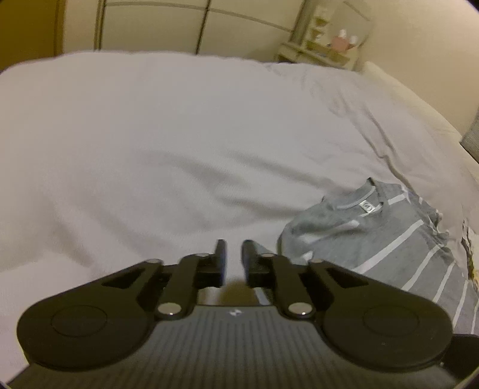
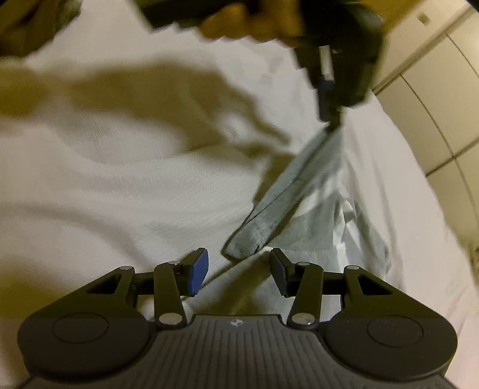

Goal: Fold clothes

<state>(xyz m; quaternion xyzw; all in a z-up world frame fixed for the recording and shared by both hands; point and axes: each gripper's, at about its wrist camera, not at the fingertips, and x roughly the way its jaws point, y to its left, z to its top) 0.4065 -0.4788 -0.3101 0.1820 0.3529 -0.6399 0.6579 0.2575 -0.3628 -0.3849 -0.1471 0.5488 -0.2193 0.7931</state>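
Note:
A grey shirt point(image 1: 374, 239) with white stripes lies crumpled on the white bed point(image 1: 149, 134), collar up, to the right of my left gripper point(image 1: 234, 254). Its fingers stand a narrow gap apart, and only white sheet shows between them. In the right wrist view a grey strip of the shirt point(image 2: 284, 194) runs from just ahead of my right gripper point(image 2: 239, 269) up toward the left gripper point(image 2: 327, 116). Whether they touch is blurred. The right gripper is open and its fingers hold nothing. A hand point(image 2: 239, 24) holds the left gripper.
White bedding fills most of both views. A nightstand with small items point(image 1: 317, 51) stands at the back right, with wardrobe doors point(image 2: 434, 89) beyond the bed's edge. Another pale printed garment point(image 1: 468, 248) lies at the far right.

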